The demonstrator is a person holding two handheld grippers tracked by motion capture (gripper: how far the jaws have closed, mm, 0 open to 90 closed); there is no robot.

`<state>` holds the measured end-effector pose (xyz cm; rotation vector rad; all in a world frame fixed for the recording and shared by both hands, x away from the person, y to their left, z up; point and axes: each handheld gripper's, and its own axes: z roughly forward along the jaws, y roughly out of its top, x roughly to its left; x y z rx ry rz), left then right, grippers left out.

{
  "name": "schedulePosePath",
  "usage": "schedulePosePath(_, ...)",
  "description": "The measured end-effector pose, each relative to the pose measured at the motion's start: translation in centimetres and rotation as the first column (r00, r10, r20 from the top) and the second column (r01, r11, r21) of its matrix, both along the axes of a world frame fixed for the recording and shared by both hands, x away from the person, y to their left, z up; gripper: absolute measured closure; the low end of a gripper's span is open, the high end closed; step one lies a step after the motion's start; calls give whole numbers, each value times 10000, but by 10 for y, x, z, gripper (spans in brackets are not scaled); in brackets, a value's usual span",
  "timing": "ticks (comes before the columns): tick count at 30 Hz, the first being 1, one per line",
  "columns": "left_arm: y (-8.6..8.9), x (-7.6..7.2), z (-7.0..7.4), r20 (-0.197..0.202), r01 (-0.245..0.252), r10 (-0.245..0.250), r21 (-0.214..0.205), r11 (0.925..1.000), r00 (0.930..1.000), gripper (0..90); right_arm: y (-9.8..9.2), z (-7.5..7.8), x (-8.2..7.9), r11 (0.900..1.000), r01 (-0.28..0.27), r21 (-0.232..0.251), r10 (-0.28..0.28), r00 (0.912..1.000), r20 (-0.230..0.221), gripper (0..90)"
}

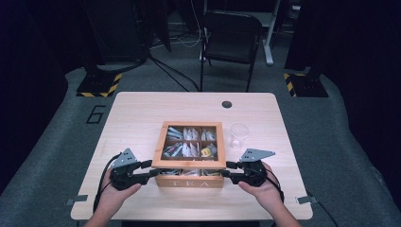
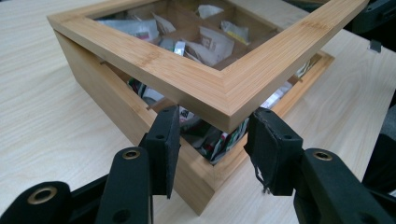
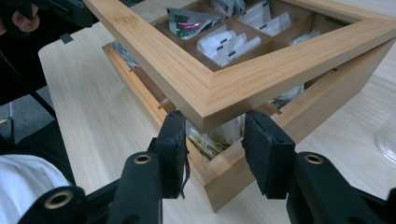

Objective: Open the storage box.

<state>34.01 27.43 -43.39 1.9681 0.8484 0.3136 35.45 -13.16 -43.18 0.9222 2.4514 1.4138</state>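
Observation:
A wooden tea box (image 1: 189, 181) marked TEA stands at the table's front middle. Its windowed lid (image 1: 189, 165) is tilted up at the front, and sachets (image 1: 189, 142) show through the pane. My left gripper (image 1: 152, 169) sits at the lid's front left corner. In the left gripper view the jaws (image 2: 217, 140) stand apart just under that corner (image 2: 224, 100), touching its underside. My right gripper (image 1: 226, 169) is at the front right corner. Its jaws (image 3: 215, 140) likewise stand apart beneath the corner (image 3: 210, 100). Sachets (image 2: 210, 140) fill the gap under the lid.
A clear plastic cup (image 1: 239, 135) stands just right of the box, with its edge (image 3: 387, 135) in the right gripper view. A small dark disc (image 1: 227, 104) lies near the far edge of the table (image 1: 137, 113). A black chair (image 1: 231, 33) stands beyond.

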Motion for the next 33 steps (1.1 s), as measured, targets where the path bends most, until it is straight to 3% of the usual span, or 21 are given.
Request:
schedulePosePath(2,1,1,4,29,-19,19,-129,9999,10000,538,0,2,1,10000,34,20,-34,10000,12,592)
schedulePosePath(7,0,3,15,399,15,-19,103,9999,9992,528,0,12,4,9999,109,-22,-109,9999,79,590)
schedulePosePath(10,0,5,21,523,-27,27,-2,10000,9986,526,-1,18,6,9998,189,66,-190,9998,61,588)
schedulePosePath(19,3,13,36,568,60,-44,-281,9996,9984,525,-1,37,12,9997,238,28,-239,9990,372,580)
schedulePosePath(33,3,20,46,922,-21,60,-421,9991,9957,528,-1,48,20,9994,308,159,-319,9970,700,559)
